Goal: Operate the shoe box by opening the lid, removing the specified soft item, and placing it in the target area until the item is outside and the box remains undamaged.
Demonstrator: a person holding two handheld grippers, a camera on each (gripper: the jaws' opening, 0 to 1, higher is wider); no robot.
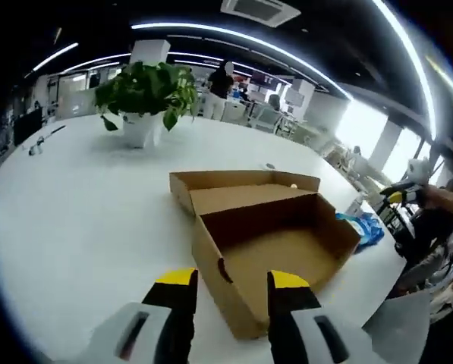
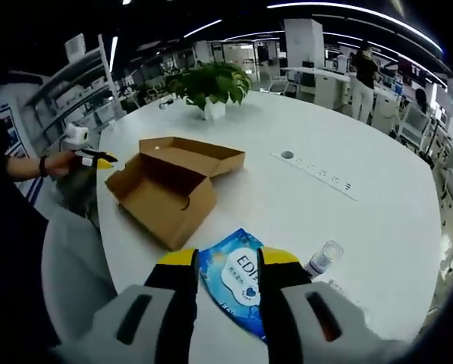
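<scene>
The cardboard shoe box (image 1: pixel 275 250) lies open on the white table (image 1: pixel 97 205), its lid (image 1: pixel 241 180) folded back flat behind it; the inside looks bare. My left gripper (image 1: pixel 232 282) is open, its yellow-tipped jaws on either side of the box's near corner. The soft blue packet (image 2: pixel 237 280) lies on the table outside the box, and also appears as the blue packet (image 1: pixel 365 227) beside the box's right wall. My right gripper (image 2: pixel 228 259) is open above the packet, which shows between its jaws. The box (image 2: pixel 165 189) sits left of the packet.
A potted plant (image 1: pixel 145 98) stands at the far side of the table. A small clear bottle (image 2: pixel 323 258) lies right of the packet. A cable port strip (image 2: pixel 317 173) runs across the table. A grey chair (image 2: pixel 74 265) sits at the table edge. People stand in the background.
</scene>
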